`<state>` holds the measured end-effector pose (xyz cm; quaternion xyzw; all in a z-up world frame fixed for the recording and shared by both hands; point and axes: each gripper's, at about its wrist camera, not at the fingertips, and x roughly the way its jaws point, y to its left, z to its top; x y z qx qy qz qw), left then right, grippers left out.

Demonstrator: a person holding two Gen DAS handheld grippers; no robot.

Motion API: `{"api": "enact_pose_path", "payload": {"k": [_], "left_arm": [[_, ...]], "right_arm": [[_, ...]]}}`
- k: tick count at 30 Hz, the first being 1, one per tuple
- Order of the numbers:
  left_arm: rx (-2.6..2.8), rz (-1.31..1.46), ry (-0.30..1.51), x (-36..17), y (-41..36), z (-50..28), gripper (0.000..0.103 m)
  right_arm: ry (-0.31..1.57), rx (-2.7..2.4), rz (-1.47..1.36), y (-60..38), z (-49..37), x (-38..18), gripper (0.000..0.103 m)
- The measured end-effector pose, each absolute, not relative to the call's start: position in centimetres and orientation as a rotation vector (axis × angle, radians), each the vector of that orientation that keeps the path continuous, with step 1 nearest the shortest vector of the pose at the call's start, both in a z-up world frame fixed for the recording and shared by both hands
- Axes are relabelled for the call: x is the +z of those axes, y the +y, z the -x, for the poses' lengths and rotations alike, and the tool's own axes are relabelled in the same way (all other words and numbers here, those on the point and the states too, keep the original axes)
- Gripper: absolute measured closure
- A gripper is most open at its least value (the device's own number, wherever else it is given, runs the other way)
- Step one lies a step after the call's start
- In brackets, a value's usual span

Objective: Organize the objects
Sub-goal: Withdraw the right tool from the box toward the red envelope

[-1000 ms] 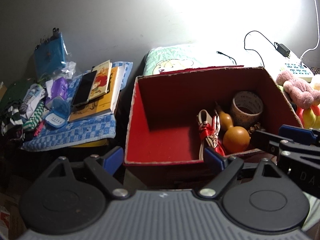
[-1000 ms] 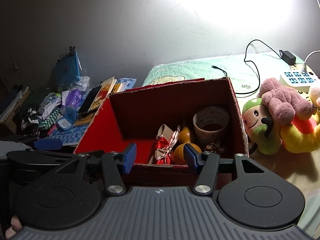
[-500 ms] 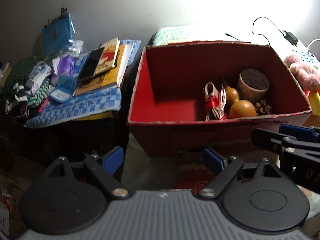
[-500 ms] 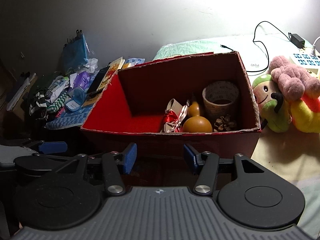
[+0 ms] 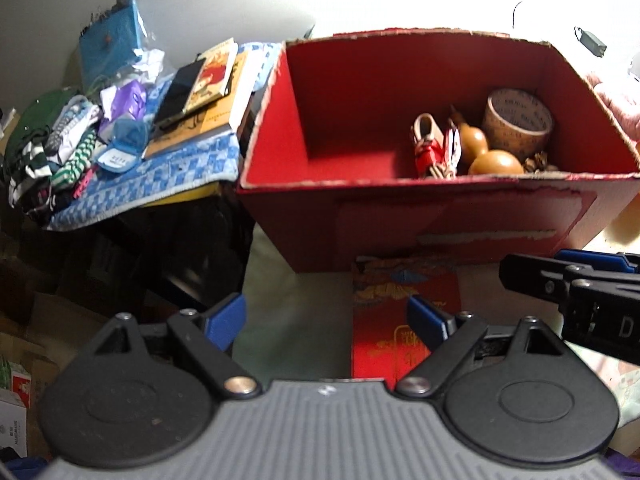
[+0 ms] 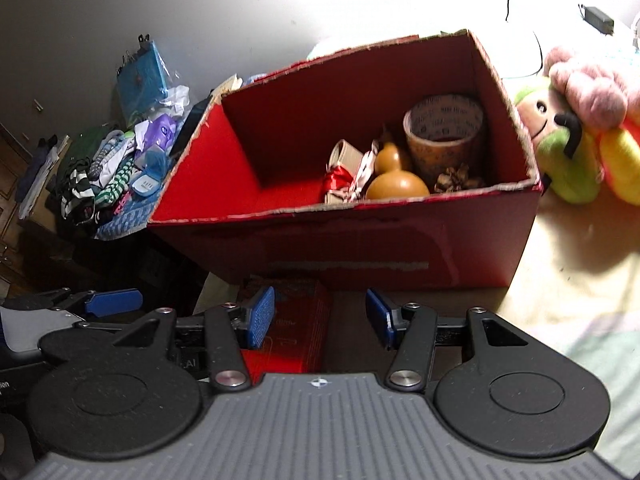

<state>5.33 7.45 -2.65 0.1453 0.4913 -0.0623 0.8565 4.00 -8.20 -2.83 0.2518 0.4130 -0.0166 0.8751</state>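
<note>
An open red cardboard box (image 5: 440, 224) stands ahead of both grippers, and it is also in the right wrist view (image 6: 360, 240). In its right half lie a tan gourd (image 5: 494, 162), a roll of tape (image 5: 518, 124), a red-ribboned bundle (image 5: 430, 152) and a pine cone (image 5: 540, 160). My left gripper (image 5: 326, 318) is open and holds nothing, hanging short of the box front. My right gripper (image 6: 320, 316) is open too, with its fingers above a flat red pack (image 6: 296, 320) that lies before the box.
Left of the box, a blue checked cloth (image 5: 160, 172) carries books (image 5: 208, 92), a phone (image 5: 180, 96) and crumpled clothes (image 5: 60, 140). Plush toys (image 6: 576, 120) lie right of the box. A charger (image 5: 590, 40) and its cable sit behind it.
Both grippers have drawn back and risen from the box rim. The box's front wall and the flat red pack before it have come into view. Both stay open.
</note>
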Motion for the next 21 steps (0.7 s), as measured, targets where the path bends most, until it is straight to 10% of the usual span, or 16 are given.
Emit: {"api": "enact_pose_path", "payload": {"k": [21], "left_arm": [[-0.311, -0.24, 1.156, -6.3, 9.0, -5.0, 0.01]], "right_arm": [[1.003, 0.016, -0.712, -8.9, -4.6, -7.0, 0.048]]}}
